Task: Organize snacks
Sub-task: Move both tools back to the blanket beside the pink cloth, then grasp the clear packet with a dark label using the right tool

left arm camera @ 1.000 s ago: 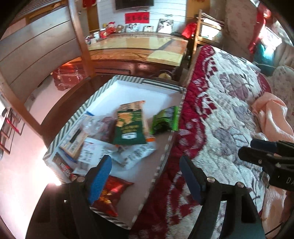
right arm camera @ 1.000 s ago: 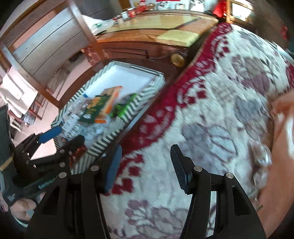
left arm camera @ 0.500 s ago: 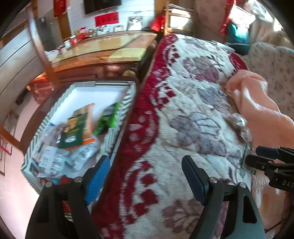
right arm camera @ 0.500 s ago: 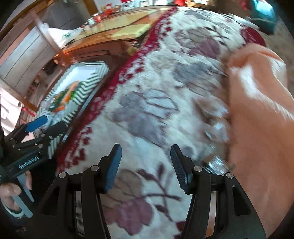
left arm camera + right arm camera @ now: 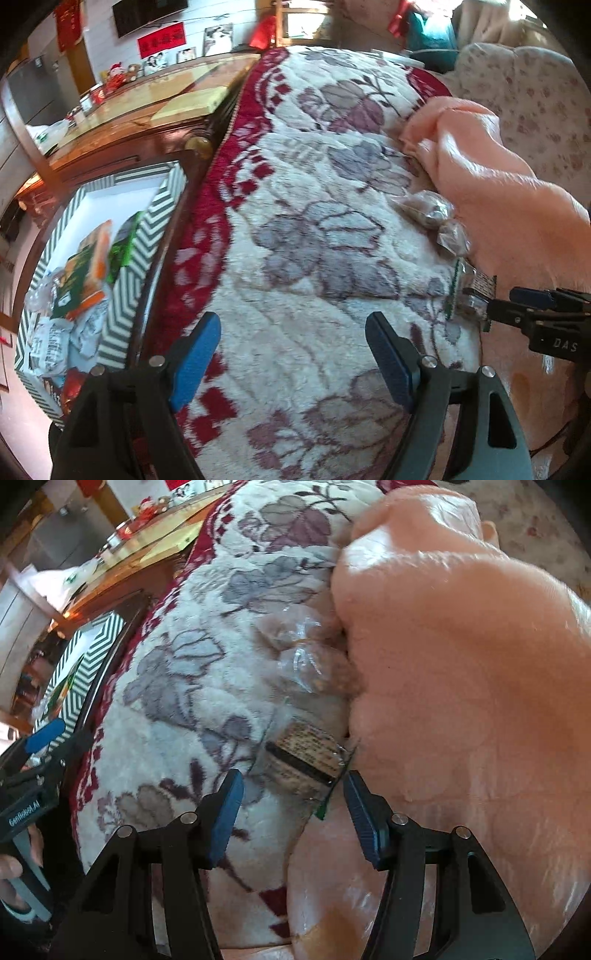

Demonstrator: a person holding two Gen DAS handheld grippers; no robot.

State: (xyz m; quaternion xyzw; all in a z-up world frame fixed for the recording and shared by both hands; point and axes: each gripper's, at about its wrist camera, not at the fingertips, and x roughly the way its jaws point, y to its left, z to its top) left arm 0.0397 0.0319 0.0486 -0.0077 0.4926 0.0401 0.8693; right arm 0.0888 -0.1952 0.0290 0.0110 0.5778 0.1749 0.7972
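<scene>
**Right gripper lines up on the clear packet**

Now that both views have swung off the box [image 5: 110,325] and onto the quilt [image 5: 306,229], the next snack is in reach. A clear packet [image 5: 306,760] lies on the quilt against the pink blanket [image 5: 461,664], just ahead of the right gripper [image 5: 293,812]. Its jaws have just been opening and stand apart, the packet's near end between them, not pinched. The left gripper [image 5: 293,362] hangs released over bare quilt, holding nothing. Earlier snacks [image 5: 81,280] already sit in the box, so the pickup looks next.
</scene>
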